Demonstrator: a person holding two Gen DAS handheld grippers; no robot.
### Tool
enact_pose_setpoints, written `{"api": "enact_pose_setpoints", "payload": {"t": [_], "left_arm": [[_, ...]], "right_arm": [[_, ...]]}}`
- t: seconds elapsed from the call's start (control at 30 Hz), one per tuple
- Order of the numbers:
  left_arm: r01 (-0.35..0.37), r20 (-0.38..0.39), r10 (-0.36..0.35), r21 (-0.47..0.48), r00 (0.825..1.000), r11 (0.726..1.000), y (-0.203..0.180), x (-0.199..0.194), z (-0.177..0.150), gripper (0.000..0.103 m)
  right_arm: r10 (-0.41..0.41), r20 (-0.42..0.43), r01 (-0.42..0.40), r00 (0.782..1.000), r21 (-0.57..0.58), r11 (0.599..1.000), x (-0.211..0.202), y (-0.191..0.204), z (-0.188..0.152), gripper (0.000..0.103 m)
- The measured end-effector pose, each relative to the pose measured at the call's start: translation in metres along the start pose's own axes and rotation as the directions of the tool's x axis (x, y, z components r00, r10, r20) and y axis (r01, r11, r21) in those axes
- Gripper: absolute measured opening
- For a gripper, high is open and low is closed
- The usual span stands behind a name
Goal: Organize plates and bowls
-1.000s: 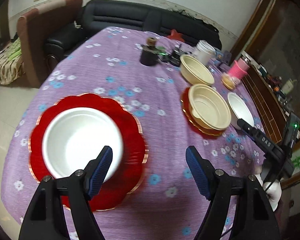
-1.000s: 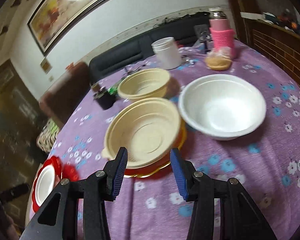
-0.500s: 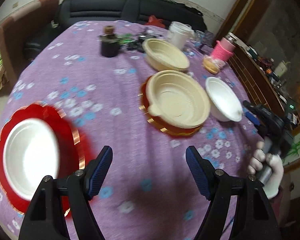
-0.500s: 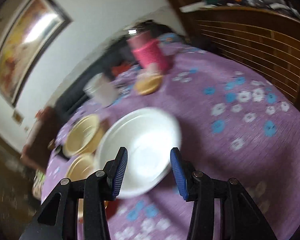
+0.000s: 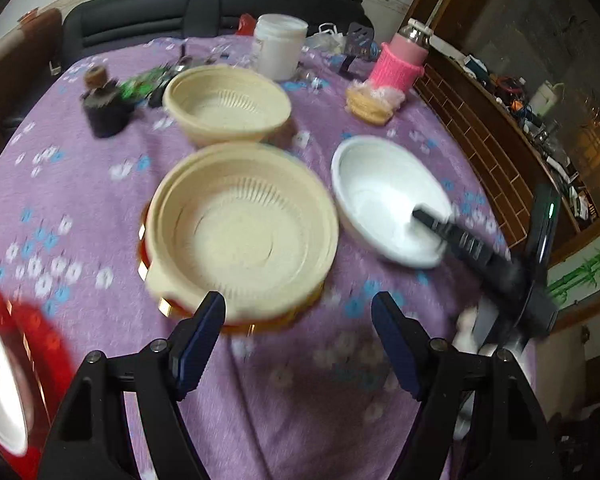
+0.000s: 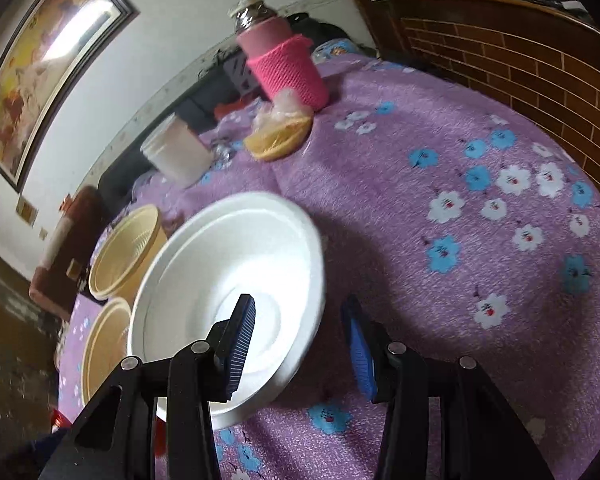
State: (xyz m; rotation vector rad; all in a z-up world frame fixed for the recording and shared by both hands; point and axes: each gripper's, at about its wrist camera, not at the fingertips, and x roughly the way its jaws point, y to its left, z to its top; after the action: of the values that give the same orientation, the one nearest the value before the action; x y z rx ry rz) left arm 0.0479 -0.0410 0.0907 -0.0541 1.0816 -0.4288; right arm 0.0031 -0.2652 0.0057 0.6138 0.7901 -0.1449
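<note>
Right claw apart, astride white bowl rim near table's right edge; left claw apart, farther.

Cream bowl beside white bowl

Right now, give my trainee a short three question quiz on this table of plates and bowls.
1. True or false: the right tongs straddle the white foam bowl's rim.
2. What sits under the nearer ribbed cream plastic bowl?
3. The pink knitted sleeve covers: A) a jar B) a bowl.

Key: 1 true, one finger inside, not yet pinching. 2 a red plate with gold edging. 3 A.
</note>
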Motion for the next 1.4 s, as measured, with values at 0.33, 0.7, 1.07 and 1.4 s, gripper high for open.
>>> {"api": "enact_pose_setpoints", "payload": {"t": [0.33, 0.7, 1.07, 1.4], "left_arm": [[-0.083, -0.015, 0.084, 0.068, 0.996, 0.994, -0.027, 0.069, 0.085, 0.075], [-0.054, -0.11, 0.076, 0.187, 0.991, 0.981, -0.074, 0.12, 0.084, 0.044], [-0.047, 0.02, 0.043, 0.211, 0.999, 0.976, -0.095, 0.064, 0.061, 0.04], [-0.078, -0.01, 0.082, 0.216, 0.997, 0.973, -0.075, 0.063, 0.041, 0.04]], "right_arm": [[-0.048, -0.014, 0.048, 0.999, -0.006, 0.999, 0.009, -0.006, 0.0, 0.034], [-0.018, -0.03, 0.019, 0.999, 0.027, 0.999, 0.01, -0.013, 0.003, 0.017], [0.043, 0.102, -0.044, 0.994, 0.009, 0.999, -0.026, -0.002, 0.002, 0.014], [0.011, 0.13, -0.002, 0.991, -0.073, 0.997, -0.033, 0.021, -0.01, 0.014]]}}
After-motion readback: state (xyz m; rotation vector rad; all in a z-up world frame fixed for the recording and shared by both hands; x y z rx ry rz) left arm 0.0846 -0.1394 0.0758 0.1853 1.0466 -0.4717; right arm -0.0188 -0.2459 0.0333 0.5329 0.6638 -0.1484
